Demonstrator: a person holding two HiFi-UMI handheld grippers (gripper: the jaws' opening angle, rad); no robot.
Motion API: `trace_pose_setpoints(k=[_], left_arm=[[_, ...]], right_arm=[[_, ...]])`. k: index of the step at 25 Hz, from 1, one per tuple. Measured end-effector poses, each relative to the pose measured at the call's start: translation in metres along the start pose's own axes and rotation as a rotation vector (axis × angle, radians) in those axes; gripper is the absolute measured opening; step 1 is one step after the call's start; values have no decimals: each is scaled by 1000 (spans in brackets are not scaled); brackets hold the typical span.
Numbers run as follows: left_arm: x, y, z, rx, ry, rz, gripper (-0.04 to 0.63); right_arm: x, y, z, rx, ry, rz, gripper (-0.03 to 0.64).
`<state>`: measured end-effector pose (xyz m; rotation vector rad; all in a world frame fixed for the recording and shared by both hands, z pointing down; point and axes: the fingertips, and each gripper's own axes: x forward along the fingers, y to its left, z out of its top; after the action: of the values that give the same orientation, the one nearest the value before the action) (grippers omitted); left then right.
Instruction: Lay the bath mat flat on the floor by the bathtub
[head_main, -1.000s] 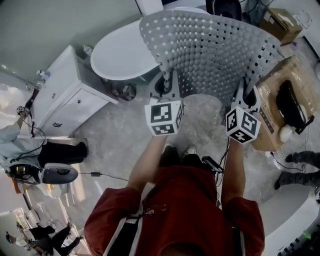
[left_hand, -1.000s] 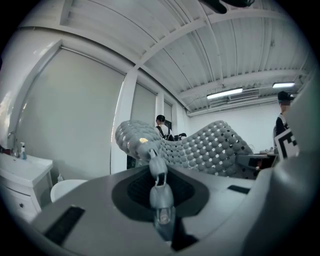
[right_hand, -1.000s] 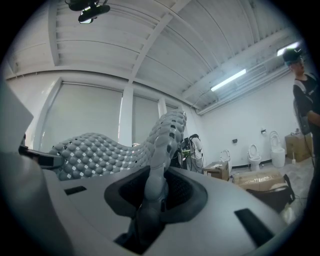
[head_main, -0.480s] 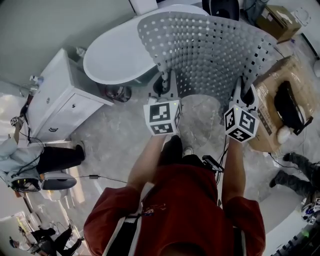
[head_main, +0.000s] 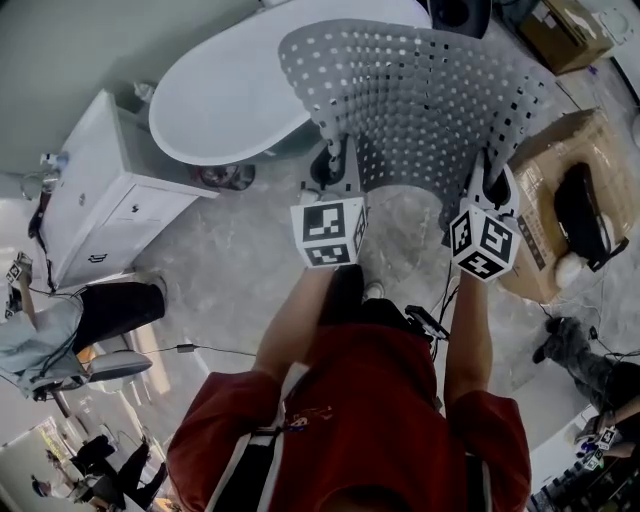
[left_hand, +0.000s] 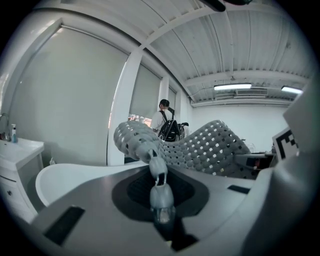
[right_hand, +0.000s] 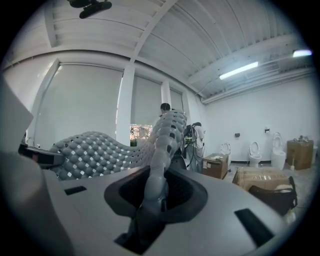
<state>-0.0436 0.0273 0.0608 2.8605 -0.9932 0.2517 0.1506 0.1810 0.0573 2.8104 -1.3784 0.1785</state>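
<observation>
The grey perforated bath mat (head_main: 420, 95) hangs spread in the air in front of me, its far edge over the white bathtub (head_main: 230, 90). My left gripper (head_main: 335, 165) is shut on the mat's near left corner, and my right gripper (head_main: 493, 180) is shut on its near right corner. In the left gripper view the bath mat (left_hand: 200, 147) is pinched between the jaws (left_hand: 159, 192) and fans out to the right. In the right gripper view the bath mat (right_hand: 100, 145) rises from the jaws (right_hand: 155, 192) and spreads to the left.
A white vanity cabinet (head_main: 100, 200) stands left of the tub. An open cardboard box (head_main: 570, 200) with dark items lies on the right. A seated person's leg (head_main: 110, 305) is at the left, a cable (head_main: 215, 350) crosses the marble floor (head_main: 240, 270), and another person's feet (head_main: 570, 345) are at the right.
The view has shifted slightly, so the tub and cabinet sit higher and further left. Both grippers still hold the mat stretched between them, at about the same height.
</observation>
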Motion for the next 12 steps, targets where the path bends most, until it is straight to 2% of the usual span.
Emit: trace_pose_setpoints(k=[12], left_arm=[[55,29,-81,-60,150,4,49]], right_arm=[[57,14,-78,-28,158,-5,86]])
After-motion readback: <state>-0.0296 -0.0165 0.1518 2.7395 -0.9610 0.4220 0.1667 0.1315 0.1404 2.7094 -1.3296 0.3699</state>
